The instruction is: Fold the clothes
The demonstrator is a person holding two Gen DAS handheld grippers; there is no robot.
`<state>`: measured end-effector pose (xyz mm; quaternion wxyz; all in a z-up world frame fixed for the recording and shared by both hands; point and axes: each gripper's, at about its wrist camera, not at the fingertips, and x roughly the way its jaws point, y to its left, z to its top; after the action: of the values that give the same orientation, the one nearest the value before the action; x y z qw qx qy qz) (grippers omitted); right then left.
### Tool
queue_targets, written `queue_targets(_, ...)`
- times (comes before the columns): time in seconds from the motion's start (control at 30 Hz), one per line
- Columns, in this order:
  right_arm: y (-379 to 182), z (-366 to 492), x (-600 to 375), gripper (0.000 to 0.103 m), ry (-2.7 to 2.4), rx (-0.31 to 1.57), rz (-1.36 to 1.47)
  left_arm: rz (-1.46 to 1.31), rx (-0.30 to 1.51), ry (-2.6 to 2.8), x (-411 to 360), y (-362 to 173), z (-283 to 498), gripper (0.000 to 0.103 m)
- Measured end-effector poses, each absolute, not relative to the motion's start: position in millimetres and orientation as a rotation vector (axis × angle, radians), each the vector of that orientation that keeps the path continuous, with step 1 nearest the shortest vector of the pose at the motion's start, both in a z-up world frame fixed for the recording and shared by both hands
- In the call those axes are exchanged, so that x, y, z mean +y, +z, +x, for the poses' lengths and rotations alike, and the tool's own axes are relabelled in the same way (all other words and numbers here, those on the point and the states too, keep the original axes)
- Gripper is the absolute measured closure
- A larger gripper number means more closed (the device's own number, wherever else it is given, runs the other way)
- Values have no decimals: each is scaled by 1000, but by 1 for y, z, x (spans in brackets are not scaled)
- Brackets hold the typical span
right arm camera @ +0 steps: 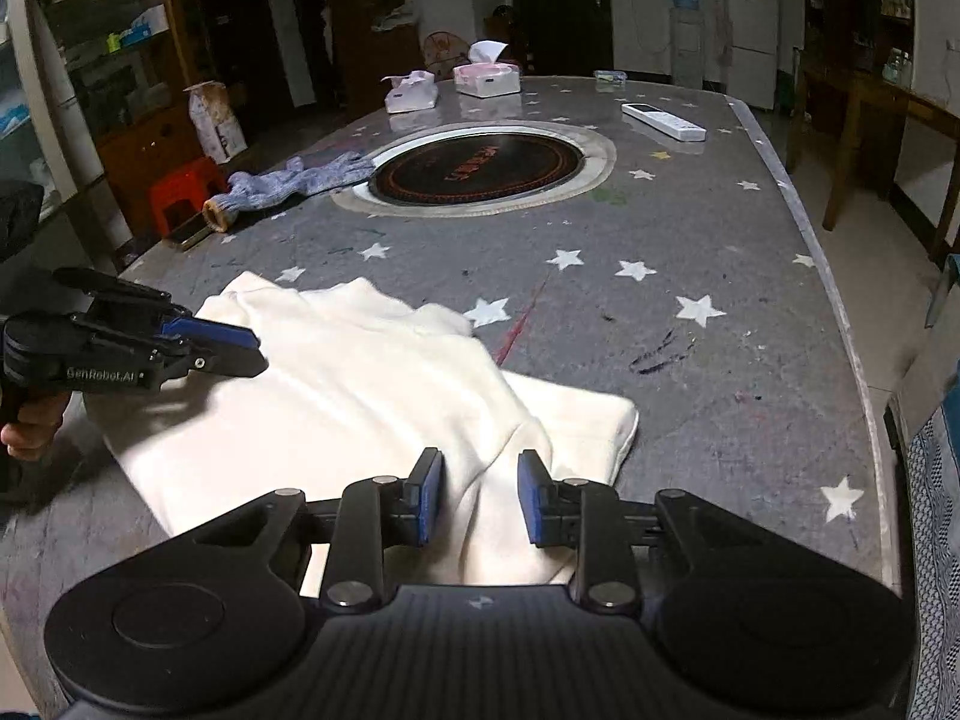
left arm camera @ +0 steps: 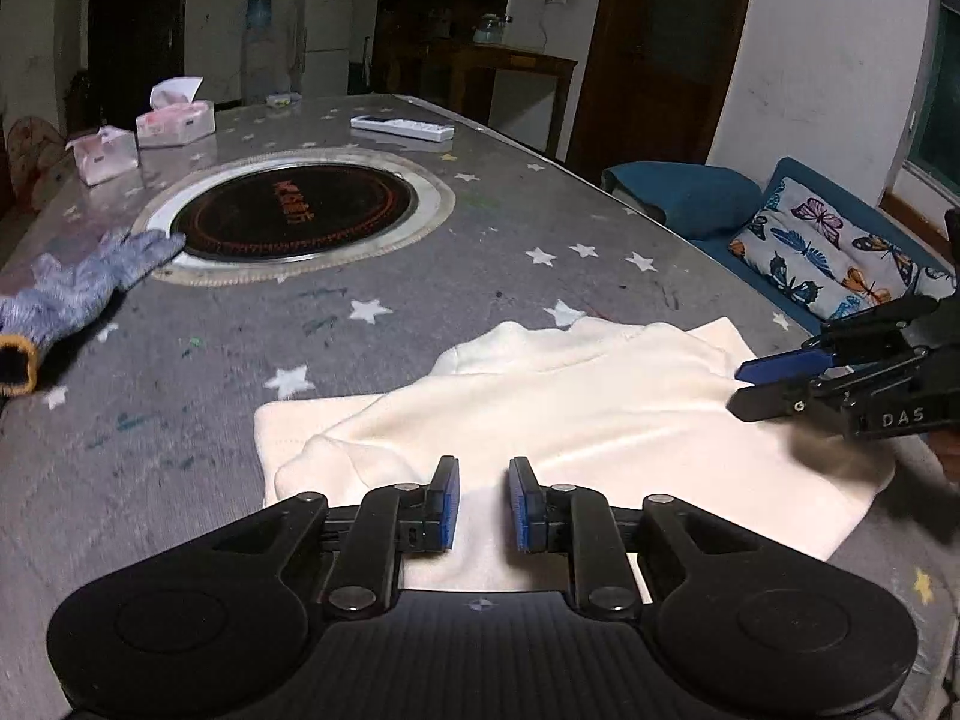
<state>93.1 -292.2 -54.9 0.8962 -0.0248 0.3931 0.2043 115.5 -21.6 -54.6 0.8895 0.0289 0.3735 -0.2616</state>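
A cream-white garment [left arm camera: 558, 414] lies partly folded on the grey star-patterned table [left arm camera: 336, 330], near its front edge; it also shows in the right wrist view [right arm camera: 360, 384]. My left gripper [left arm camera: 483, 498] is open, its blue pads hovering just above the garment's near edge, holding nothing. It shows from the side in the right wrist view [right arm camera: 240, 348]. My right gripper [right arm camera: 480, 495] is open over the garment's right fold, empty. In the left wrist view it [left arm camera: 750, 384] sits at the garment's right side.
A grey knit glove [left arm camera: 78, 294] lies at the left. A round black hotplate [left arm camera: 300, 213] is set in the table's middle. Two tissue packs [left arm camera: 174, 120] and a white remote [left arm camera: 402, 128] lie at the far end. A blue sofa with a butterfly cushion [left arm camera: 828, 252] stands right of the table.
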Motion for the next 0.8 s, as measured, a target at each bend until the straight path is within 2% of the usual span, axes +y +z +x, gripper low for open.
queue_targets(0.5, -35, 59, -311, 77, 415, 802, -8, 71, 808, -528, -25, -50, 76, 82)
queue_targets(0.8, -48, 64, -316, 77, 408, 813, 8, 92, 810, -512, -29, -50, 75, 82)
